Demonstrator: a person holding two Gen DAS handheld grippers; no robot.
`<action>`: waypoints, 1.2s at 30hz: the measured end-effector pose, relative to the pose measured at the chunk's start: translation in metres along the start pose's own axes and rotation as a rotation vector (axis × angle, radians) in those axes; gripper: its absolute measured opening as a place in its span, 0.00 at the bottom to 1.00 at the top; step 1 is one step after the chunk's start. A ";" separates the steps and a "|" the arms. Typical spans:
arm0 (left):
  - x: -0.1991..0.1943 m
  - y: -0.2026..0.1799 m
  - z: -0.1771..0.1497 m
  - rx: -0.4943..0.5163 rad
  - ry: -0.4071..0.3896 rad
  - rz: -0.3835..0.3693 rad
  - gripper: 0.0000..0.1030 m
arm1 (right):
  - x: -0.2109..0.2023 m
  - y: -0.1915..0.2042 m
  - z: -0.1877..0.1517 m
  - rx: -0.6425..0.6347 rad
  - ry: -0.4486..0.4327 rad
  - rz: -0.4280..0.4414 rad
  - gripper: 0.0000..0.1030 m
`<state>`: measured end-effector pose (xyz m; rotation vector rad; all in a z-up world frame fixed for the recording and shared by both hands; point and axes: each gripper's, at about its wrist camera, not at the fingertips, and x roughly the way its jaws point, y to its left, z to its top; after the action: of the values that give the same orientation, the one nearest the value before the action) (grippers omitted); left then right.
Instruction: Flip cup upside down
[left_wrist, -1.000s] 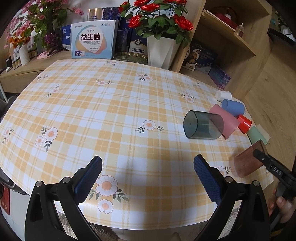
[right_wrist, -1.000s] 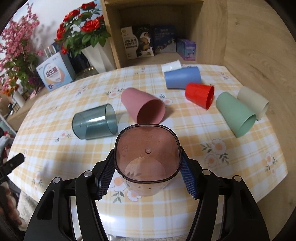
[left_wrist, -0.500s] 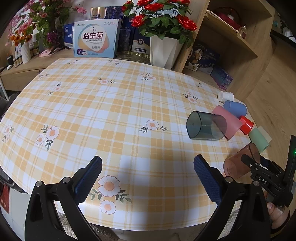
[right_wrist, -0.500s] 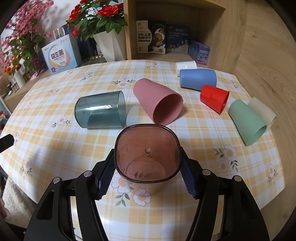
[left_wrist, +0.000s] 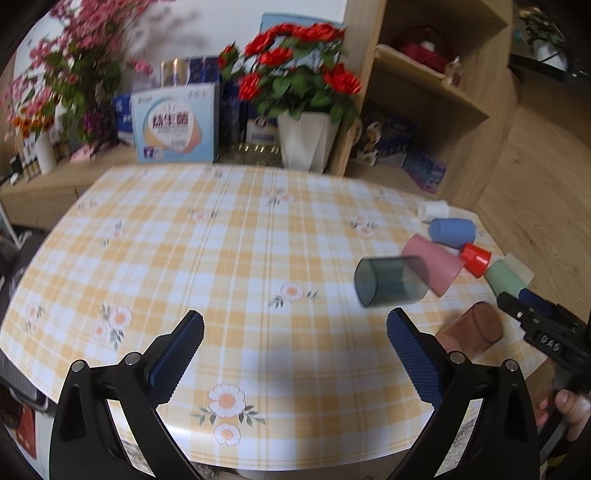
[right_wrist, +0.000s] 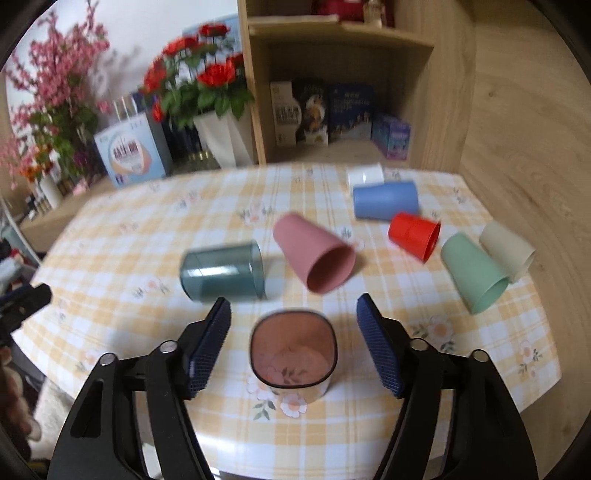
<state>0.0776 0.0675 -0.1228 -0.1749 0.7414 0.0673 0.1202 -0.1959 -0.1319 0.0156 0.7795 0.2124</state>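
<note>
A translucent brown cup (right_wrist: 293, 356) stands on the checked tablecloth near the front edge, bottom side up. My right gripper (right_wrist: 293, 339) is open, its blue pads on either side of the cup and apart from it. The cup also shows in the left wrist view (left_wrist: 471, 330), with the right gripper (left_wrist: 517, 308) just right of it. My left gripper (left_wrist: 295, 354) is open and empty above the front of the table.
Several cups lie on their sides behind: grey-blue (right_wrist: 223, 271), pink (right_wrist: 314, 253), blue (right_wrist: 386, 199), red (right_wrist: 415, 234), green (right_wrist: 474, 271), cream (right_wrist: 508, 251). A white flower vase (right_wrist: 221, 138), boxes and a wooden shelf (right_wrist: 340, 33) stand beyond the table's far edge.
My right gripper set the brown cup down on the table, opened and drew back from it. The left gripper stayed open and shifted slightly.
</note>
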 end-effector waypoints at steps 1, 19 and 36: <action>-0.005 -0.002 0.004 0.012 -0.009 -0.005 0.94 | -0.008 0.001 0.004 0.003 -0.016 0.007 0.73; -0.113 -0.036 0.035 0.120 -0.252 -0.019 0.94 | -0.126 0.008 0.025 0.022 -0.204 0.013 0.85; -0.121 -0.042 0.038 0.124 -0.251 -0.017 0.94 | -0.146 0.009 0.031 0.013 -0.246 -0.008 0.85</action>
<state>0.0191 0.0334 -0.0077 -0.0523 0.4914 0.0261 0.0394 -0.2138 -0.0072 0.0505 0.5357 0.1938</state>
